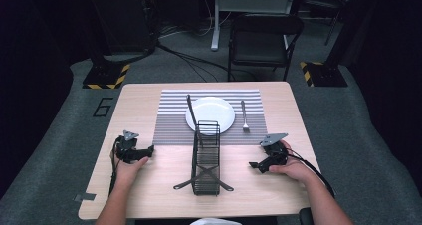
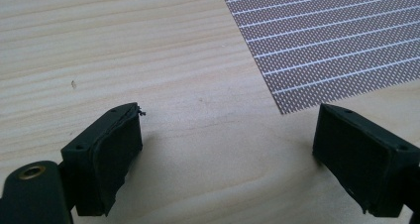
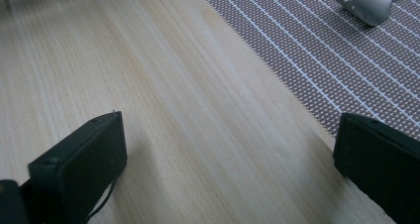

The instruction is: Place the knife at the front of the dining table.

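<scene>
A white plate [image 1: 224, 119] lies on a grey striped placemat [image 1: 174, 120] at the table's far middle. A silver fork [image 1: 244, 116] rests on the mat to the plate's right; its handle end [image 3: 369, 8] shows in the right gripper view. A dark utensil [image 1: 190, 107] leans at the plate's left edge, out of a black wire caddy [image 1: 206, 158] that stands in front of the plate. My left gripper [image 1: 143, 153] rests on the table left of the caddy, open and empty [image 2: 228, 154]. My right gripper [image 1: 256, 165] rests to the caddy's right, open and empty [image 3: 230, 159].
The wooden table [image 1: 149, 195] has bare room at both sides of the caddy. The placemat's corner [image 2: 317, 55] lies just ahead of the left gripper. A black folding chair [image 1: 263, 41] stands beyond the far edge of the table.
</scene>
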Motion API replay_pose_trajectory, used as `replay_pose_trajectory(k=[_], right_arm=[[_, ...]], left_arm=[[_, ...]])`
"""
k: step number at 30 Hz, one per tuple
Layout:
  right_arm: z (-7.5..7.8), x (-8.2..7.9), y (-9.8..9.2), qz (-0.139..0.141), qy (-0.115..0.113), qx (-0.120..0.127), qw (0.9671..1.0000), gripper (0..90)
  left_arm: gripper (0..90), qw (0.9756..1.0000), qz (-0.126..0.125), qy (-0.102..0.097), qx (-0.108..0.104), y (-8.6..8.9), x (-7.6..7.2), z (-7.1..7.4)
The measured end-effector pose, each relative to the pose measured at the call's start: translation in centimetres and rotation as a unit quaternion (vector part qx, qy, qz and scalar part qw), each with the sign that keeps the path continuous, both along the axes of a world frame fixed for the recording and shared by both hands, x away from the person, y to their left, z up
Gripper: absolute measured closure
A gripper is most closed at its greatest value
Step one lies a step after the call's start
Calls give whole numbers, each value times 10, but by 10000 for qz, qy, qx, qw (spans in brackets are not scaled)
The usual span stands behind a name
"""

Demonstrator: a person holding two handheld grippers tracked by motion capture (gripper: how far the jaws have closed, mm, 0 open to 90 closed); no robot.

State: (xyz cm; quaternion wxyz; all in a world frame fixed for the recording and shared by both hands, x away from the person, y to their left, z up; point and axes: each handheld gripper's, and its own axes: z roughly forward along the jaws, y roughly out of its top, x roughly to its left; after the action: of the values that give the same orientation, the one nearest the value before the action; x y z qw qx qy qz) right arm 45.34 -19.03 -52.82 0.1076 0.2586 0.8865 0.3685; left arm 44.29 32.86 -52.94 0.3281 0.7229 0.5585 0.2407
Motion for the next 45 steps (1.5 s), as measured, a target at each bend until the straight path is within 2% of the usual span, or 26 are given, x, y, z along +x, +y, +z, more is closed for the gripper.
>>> replay_pose_trajectory(k=[2,5,19,25,26,28,29,31,32,36,37,39,45], right_arm=[[0,0,0,3,-1,-2,10000,0],[0,0,0,15,-3,-8,10000,0],[0,0,0,18,-4,-8,10000,0],[0,0,0,4,0,-1,10000,0],[0,0,0,3,2,-2,10000,0],[0,0,0,3,2,-1,10000,0],[0,0,0,3,1,-2,10000,0],[0,0,0,3,1,-2,10000,0],[0,0,0,6,-5,-3,10000,0],[0,0,0,18,-4,-9,10000,0],[0,0,0,8,-6,-4,10000,0],[0,0,0,4,1,-2,10000,0],[0,0,0,22,-5,-12,10000,0]], left_arm=[[113,10000,-3,42,55,0,0,0],[112,10000,71,-30,10,-2,1,0],[122,9999,113,-26,-5,-2,1,0],[167,9999,119,-32,26,-1,1,1],[190,9998,184,-48,-3,-2,0,2],[267,9999,151,14,55,-2,-1,4],[277,9999,161,35,28,-2,-1,5],[278,9999,137,92,5,-2,-2,6],[282,9998,156,115,-78,-3,-2,7],[312,9999,124,79,-71,-6,-4,13],[326,9997,139,9,-179,-9,-5,15],[344,9996,94,53,-278,-12,-7,18],[372,9997,-83,22,-218,-20,-11,24]])
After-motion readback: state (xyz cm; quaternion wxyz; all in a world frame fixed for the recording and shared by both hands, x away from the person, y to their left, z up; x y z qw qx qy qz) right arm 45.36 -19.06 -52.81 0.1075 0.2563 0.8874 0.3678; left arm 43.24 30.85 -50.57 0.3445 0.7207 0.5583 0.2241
